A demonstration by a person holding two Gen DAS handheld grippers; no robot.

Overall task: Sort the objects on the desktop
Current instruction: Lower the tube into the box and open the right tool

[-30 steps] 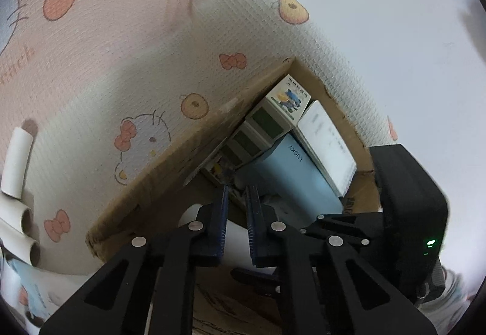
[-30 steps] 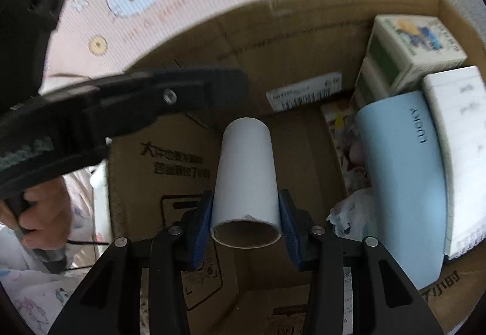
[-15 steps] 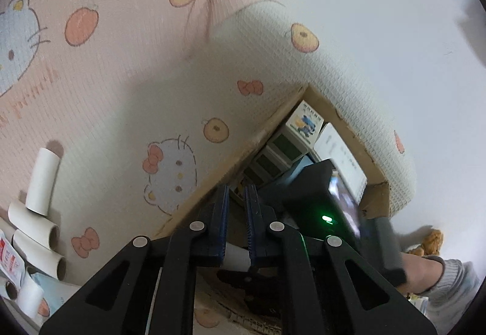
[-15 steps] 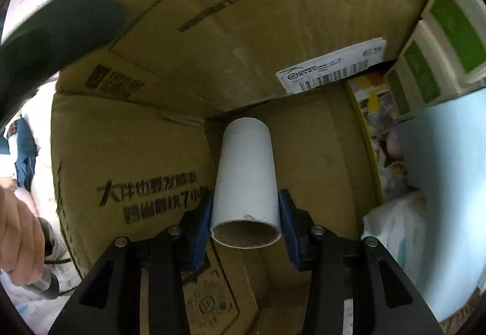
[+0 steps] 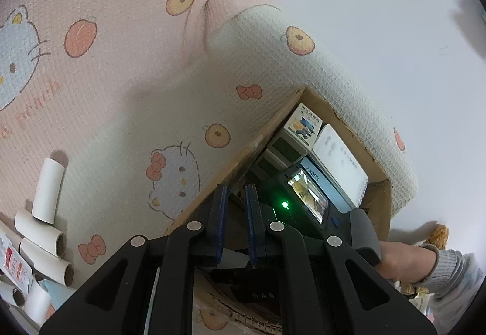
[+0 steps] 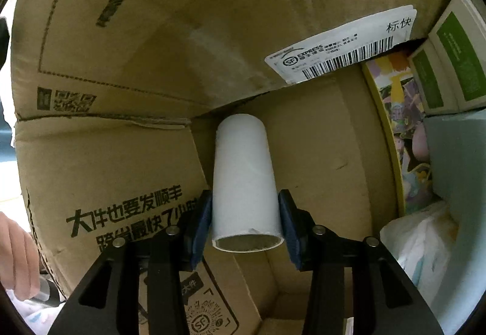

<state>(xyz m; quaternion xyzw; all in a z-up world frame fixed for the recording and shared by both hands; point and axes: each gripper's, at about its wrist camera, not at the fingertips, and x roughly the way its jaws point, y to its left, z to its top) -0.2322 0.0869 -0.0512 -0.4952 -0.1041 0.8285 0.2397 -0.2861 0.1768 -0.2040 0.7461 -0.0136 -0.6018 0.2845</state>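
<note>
A plain white wall (image 5: 364, 16) stands behind a soft surface covered in a pink and cream waffle-textured cloth (image 5: 127, 68) printed with cartoon cats, bows and oranges. A large open cardboard box (image 6: 212, 31) sits at the cloth's far edge, against the wall. Packed along one side of the box are a pale blue book (image 5: 322, 183) marked LUCKY, a white book (image 5: 340, 162), a stack of green and white cartons (image 6: 449, 59), a colourful picture book (image 6: 404, 137) standing on edge, and a crumpled white plastic bag (image 6: 425, 241) in the near corner. A white shipping label (image 6: 343, 52) is stuck on the box's far wall. The right gripper (image 6: 245, 215) reaches down into the box; a white cardboard tube (image 6: 244, 177) stands between its blue pads, whose jaws have just been opening and seem barely to touch it. The left gripper (image 5: 234, 225) hovers over the box's near edge, jaws almost closed on nothing. More cardboard tubes (image 5: 45, 213) lie on the cloth near its opposite edge, well apart from the box. A sleeved hand (image 5: 407, 256) shows beside the box.
</note>
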